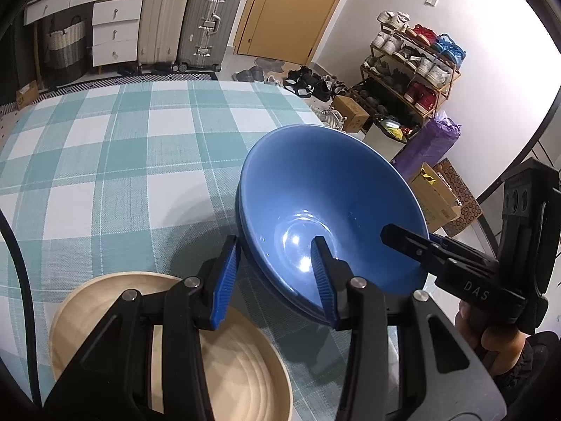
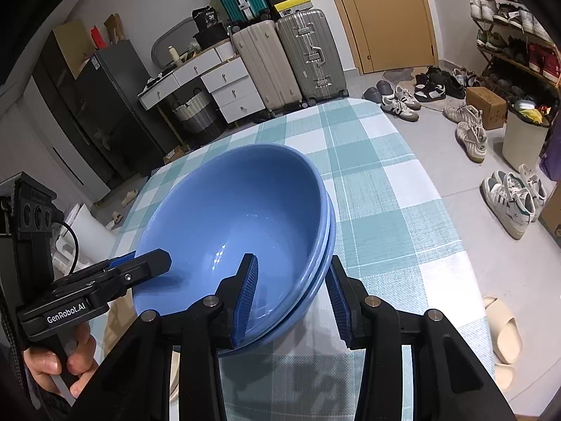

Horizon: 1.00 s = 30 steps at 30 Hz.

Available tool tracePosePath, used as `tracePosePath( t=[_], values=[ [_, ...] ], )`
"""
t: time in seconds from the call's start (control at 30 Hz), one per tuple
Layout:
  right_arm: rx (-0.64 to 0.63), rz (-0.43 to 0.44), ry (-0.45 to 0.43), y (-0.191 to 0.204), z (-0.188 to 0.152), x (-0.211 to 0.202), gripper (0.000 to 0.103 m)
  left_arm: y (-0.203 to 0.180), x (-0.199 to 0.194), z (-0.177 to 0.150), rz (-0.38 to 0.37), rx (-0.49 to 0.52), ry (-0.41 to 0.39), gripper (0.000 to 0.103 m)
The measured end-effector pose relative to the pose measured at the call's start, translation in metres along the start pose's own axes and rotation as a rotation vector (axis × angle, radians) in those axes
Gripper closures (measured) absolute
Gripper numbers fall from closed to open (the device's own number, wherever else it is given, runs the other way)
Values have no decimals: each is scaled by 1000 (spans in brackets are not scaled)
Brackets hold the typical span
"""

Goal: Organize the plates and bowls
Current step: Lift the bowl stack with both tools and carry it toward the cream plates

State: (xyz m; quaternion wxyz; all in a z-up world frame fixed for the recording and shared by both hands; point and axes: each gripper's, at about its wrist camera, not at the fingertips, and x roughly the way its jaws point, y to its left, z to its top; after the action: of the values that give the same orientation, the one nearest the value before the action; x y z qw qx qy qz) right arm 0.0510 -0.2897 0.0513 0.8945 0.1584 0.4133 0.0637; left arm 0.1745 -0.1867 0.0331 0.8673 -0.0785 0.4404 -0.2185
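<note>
Two blue bowls [image 1: 329,189] sit nested on the checked tablecloth; they also show in the right wrist view [image 2: 242,210]. My left gripper [image 1: 277,280] is open, its jaws straddling the near rim of the stack, one finger inside and one outside. My right gripper [image 2: 292,298] is open and straddles the opposite rim the same way; it shows in the left wrist view [image 1: 420,245]. A stack of beige plates [image 1: 245,368] lies under my left gripper, near the table's front.
The table [image 1: 105,147] has a teal and white checked cloth. Beyond it stand suitcases [image 1: 207,21], white drawers [image 1: 112,31], a shoe rack [image 1: 413,66], boxes and loose shoes on the floor [image 2: 470,133].
</note>
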Motion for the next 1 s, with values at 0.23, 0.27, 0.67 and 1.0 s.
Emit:
tracePosePath(
  t=[0.23,0.27,0.67,1.0],
  values=[
    [-25,-9,-24,12,0,-19,63,-6,-22,-3,-5,17,-26,64],
    [-29,-11,-26,14,-1,-22,63,-7,-26,-4,-7,18,-30,64],
    [-61,-17,-67,40,-5,-57,63,-20,-78,-16,-17,29,-80,64],
    [-89,-20,-92,64,-12,-78,62,-24,-121,-27,-13,40,-126,64]
  ],
)
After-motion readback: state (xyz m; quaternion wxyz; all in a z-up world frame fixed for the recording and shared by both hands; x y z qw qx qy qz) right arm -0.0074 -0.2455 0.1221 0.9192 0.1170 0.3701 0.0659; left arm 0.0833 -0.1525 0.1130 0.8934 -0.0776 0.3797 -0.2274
